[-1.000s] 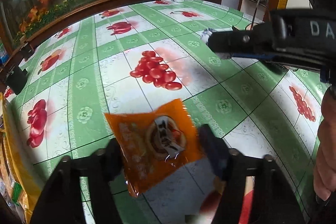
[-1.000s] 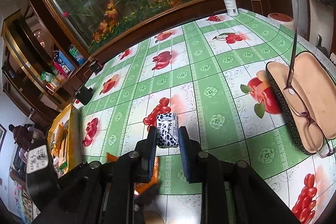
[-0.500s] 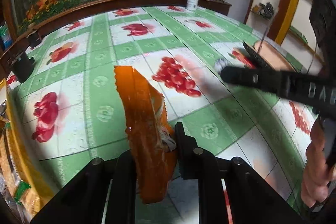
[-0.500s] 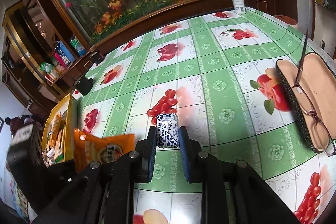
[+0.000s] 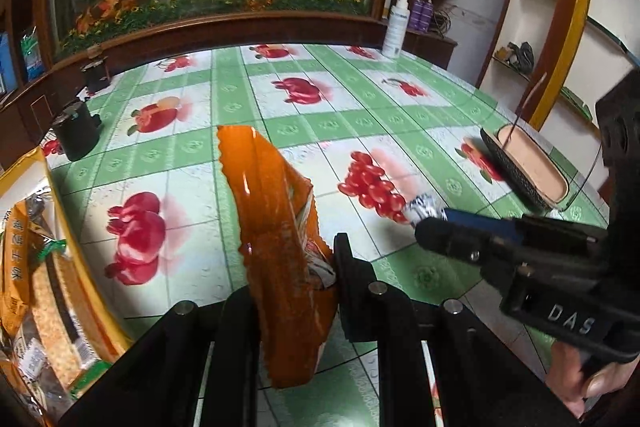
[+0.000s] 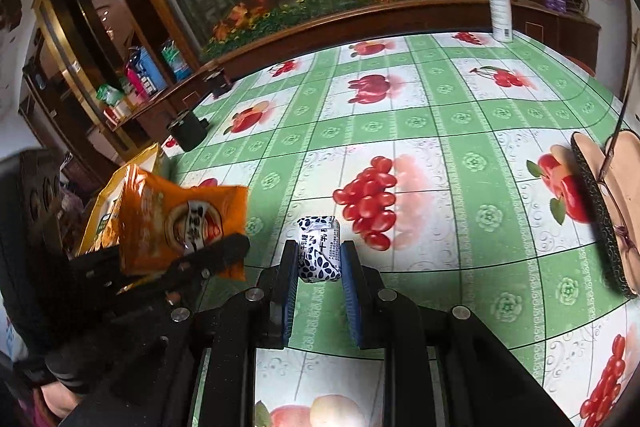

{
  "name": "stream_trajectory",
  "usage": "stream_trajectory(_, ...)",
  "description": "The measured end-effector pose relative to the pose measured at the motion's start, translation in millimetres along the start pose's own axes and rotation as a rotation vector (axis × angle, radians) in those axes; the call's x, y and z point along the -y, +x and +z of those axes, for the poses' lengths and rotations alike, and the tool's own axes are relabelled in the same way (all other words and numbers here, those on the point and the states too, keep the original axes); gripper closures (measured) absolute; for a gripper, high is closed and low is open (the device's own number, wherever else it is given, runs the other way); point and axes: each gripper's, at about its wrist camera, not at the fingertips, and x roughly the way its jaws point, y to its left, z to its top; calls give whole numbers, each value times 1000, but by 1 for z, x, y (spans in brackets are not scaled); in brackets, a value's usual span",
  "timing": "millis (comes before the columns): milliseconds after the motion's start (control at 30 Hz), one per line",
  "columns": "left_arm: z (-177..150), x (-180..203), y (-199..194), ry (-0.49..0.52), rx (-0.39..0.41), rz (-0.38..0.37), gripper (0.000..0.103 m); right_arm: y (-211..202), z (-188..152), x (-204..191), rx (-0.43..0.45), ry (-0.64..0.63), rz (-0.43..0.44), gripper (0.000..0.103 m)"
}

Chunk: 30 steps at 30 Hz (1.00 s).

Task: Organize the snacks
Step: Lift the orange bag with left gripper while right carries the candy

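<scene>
My left gripper [image 5: 294,279] is shut on an orange snack packet [image 5: 276,227] and holds it upright above the table; the packet also shows in the right wrist view [image 6: 180,223], lifted at the left. My right gripper [image 6: 319,267] is shut on a small white and dark-blue patterned candy [image 6: 319,249], held just above the tablecloth. The right gripper [image 5: 424,221] with the candy also shows in the left wrist view, to the right of the packet. A yellow snack box [image 5: 44,267] with several packets sits at the table's left edge.
A green checked fruit-print tablecloth [image 6: 440,131] covers the table. An open glasses case with glasses [image 6: 608,211] lies at the right. A black cup [image 5: 76,137] stands at the left, a white spray bottle [image 6: 500,7] at the back. A wooden ledge and planter glass lie behind.
My left gripper closed on the orange packet, lifted it off the table and swung left toward the yellow box. The right gripper kept hold of the candy and moved little.
</scene>
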Motion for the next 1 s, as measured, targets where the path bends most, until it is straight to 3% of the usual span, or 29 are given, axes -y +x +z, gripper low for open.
stream_trajectory(300, 4, -8, -10, 2, 35, 35, 88, 5, -2, -6, 3, -16, 4, 80)
stream_trajectory(500, 8, -19, -22, -4, 82, 97, 88, 12, -2, -9, -4, 15, 18, 80)
stream_trajectory(733, 11, -32, -35, -18, 128, 144, 88, 12, 2, -35, 10, -8, 47, 80)
stream_trajectory(1000, 13, -38, -39, -38, 141, 145, 88, 21, 6, -58, 4, -33, 74, 80)
